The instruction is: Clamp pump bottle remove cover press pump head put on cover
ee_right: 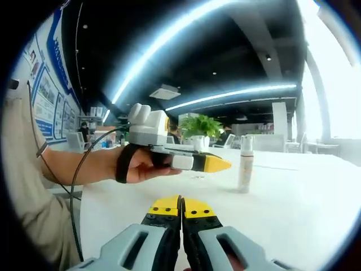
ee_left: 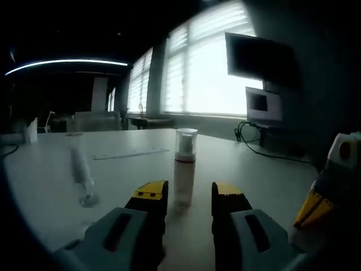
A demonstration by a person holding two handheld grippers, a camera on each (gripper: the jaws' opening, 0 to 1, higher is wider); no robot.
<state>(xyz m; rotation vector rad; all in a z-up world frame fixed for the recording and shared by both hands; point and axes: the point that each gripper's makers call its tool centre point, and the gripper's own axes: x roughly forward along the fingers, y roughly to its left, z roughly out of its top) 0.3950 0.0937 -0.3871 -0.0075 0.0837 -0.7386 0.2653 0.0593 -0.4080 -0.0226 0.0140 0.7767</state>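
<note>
A slim pump bottle (ee_left: 184, 175) with a clear cover (ee_left: 186, 143) stands upright on the white table (ee_left: 135, 164). My left gripper (ee_left: 189, 195) is open, its yellow-tipped jaws on either side of the bottle's foot and just short of it. The right gripper (ee_left: 313, 208) comes in at the right edge, well clear of the bottle. In the right gripper view my right gripper (ee_right: 181, 206) is shut with nothing in it. There a hand holds the left gripper (ee_right: 219, 164), pointing at the bottle (ee_right: 246, 165) from the left.
A blurred clear object (ee_left: 82, 176) stands on the table to the left of the bottle. A monitor (ee_left: 264, 105) and cables (ee_left: 265, 148) sit at the far right of the table. A potted plant (ee_right: 202, 126) stands behind. The person's sleeve (ee_right: 28, 192) is on the left.
</note>
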